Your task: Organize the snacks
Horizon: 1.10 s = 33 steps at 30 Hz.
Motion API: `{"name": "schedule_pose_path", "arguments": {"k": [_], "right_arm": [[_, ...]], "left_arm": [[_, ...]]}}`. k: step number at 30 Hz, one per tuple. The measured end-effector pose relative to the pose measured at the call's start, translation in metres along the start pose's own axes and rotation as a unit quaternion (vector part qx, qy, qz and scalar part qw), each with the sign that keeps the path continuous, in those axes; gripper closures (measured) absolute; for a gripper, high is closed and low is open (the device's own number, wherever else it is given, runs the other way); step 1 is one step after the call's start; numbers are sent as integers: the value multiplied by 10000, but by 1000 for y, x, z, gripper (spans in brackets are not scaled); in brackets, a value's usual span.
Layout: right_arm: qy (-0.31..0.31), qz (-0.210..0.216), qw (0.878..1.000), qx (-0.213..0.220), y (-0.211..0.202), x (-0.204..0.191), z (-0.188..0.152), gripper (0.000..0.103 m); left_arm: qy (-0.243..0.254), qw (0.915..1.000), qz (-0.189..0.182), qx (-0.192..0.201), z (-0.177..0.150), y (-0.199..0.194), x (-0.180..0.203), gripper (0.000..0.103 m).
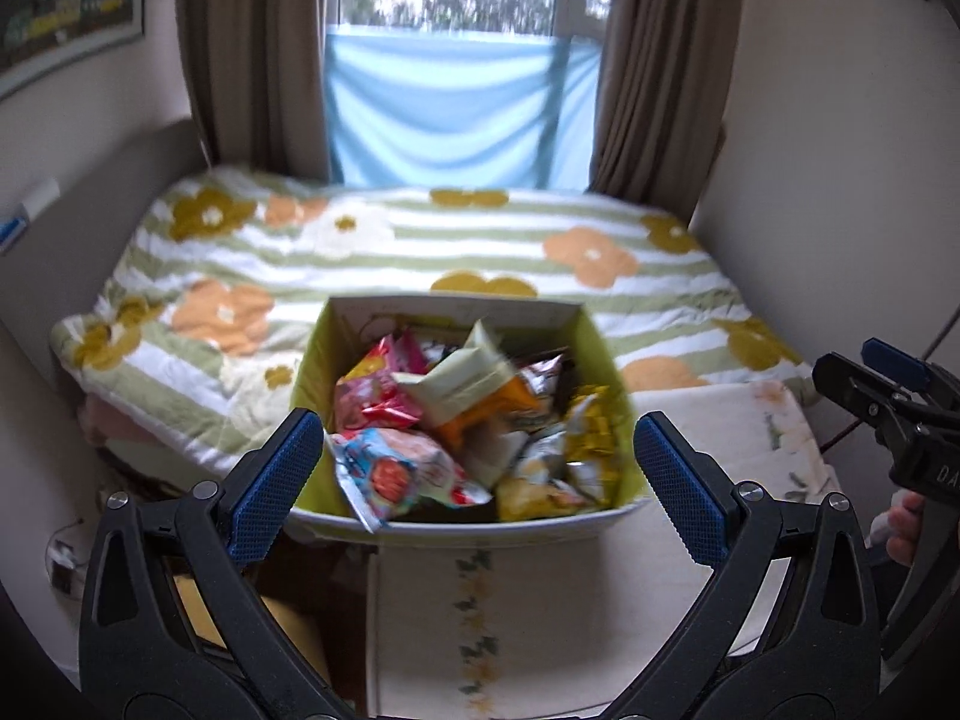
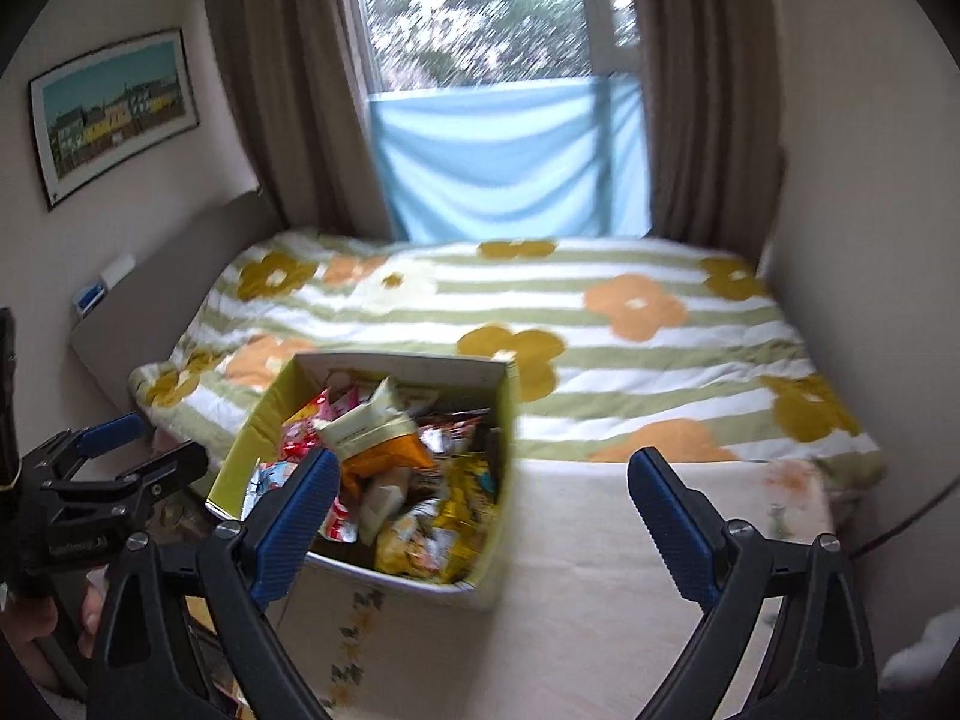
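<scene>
the open green-walled cardboard box (image 1: 312, 360), heaped with bright foil snack packets (image 1: 396, 468), sits on a cream leaf-print cloth (image 1: 540, 600) at the foot of a flower-patterned striped quilt (image 1: 480, 240). the left gripper (image 1: 477, 468) hangs above it, fingers spread, nothing between them. the right gripper (image 2: 480, 504) is likewise spread wide and empty.

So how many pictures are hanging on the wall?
1. The framed picture hangs on the wall left of the window, above the bed. Walls outside the views may hold more.
</scene>
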State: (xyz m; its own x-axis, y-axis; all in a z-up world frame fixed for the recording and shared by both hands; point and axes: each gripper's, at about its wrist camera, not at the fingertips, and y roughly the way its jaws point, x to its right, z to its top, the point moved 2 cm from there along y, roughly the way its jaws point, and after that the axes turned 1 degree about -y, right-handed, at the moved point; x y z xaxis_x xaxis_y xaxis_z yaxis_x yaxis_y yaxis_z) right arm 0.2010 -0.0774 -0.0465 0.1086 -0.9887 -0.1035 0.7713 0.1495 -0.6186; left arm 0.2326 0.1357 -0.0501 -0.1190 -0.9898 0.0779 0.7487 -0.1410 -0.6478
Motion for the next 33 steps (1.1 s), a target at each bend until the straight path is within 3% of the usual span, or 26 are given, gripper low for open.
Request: {"name": "schedule_pose_path", "arguments": {"k": [6, 12, 20, 33], "right_arm": [[-88, -428, 9985, 328, -66, 19, -24, 7], [-196, -866, 9942, 615, -109, 29, -56, 7], [-128, -901, 9928, 773, -131, 33, -76, 7], [-42, -848, 9924, 892, -141, 30, -84, 7]], "left_arm": [[90, 9979, 25, 637, -32, -70, 35, 0], [149, 9964, 161, 824, -64, -102, 56, 0], [96, 9953, 130, 956, -83, -127, 67, 0], [214, 9941, 167, 1046, -80, -137, 72, 0]]}}
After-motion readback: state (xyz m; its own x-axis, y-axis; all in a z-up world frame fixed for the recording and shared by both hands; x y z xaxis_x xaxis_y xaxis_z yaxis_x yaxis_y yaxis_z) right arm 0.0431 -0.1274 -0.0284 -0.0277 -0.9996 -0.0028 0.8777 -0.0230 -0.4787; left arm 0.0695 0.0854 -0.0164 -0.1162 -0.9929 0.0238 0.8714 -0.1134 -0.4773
